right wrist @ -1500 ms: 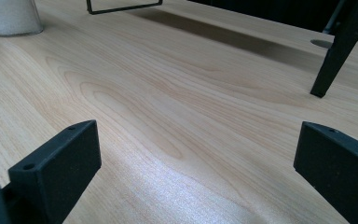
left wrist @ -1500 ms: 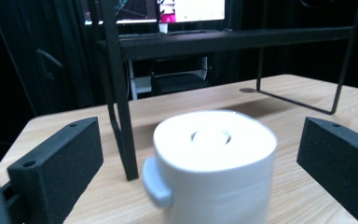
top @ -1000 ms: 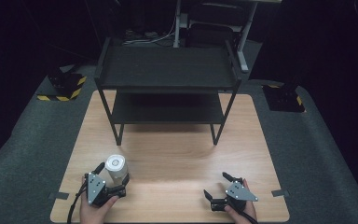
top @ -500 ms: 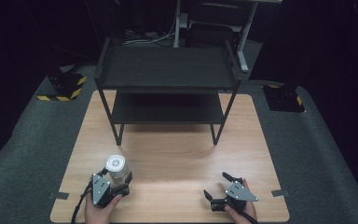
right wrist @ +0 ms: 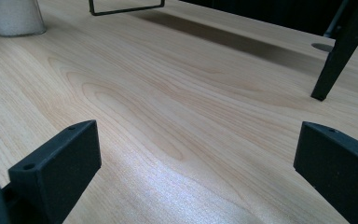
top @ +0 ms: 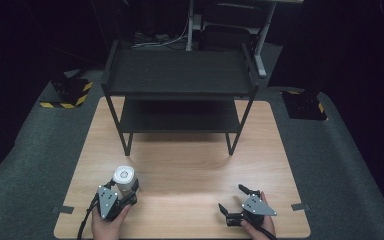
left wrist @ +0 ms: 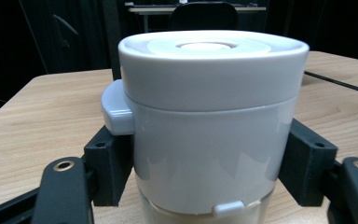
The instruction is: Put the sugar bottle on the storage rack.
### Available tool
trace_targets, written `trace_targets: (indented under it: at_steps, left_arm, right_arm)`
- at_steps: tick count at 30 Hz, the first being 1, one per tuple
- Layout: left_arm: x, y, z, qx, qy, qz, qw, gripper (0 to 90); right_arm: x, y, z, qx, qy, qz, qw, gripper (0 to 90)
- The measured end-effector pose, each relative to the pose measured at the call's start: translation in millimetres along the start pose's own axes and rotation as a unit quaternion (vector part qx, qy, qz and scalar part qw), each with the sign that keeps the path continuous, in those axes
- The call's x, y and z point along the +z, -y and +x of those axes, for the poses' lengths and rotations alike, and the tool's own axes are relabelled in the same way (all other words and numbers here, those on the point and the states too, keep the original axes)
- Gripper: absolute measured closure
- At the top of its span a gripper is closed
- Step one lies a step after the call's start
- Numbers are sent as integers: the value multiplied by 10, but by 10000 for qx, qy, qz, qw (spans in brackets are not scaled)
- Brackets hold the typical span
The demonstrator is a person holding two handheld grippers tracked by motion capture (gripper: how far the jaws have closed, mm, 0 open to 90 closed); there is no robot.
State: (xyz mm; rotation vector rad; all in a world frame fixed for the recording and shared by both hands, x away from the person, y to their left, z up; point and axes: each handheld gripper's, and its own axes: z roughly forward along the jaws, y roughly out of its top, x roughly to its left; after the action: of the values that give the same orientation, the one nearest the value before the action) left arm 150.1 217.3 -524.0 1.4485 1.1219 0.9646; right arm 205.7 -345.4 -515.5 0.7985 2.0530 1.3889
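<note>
High view: a jar [top: 123,179] with a white lid stands on the table [top: 190,165] at about 7 o'clock, the left gripper [top: 117,196] clamped around its sides. Pale grainy contents show through its clear lower wall. At 5 o'clock the right gripper [top: 236,202] rests with jaws spread apart, holding nothing.

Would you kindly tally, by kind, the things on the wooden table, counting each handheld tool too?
White lidded container: 1
Black two-tier shelf rack: 1
Handheld tools: 2, the left tool closed around the container, the right tool open over bare wood
Total: 4
</note>
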Motion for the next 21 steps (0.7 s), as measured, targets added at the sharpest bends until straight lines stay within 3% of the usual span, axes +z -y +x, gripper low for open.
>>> trace_targets:
  at_steps: [21]
  left_arm:
    - [-16,-89,17,94,165,29,9998,298]
  right_arm:
    - [-2,7,-7,-11,-22,-22,10000,6]
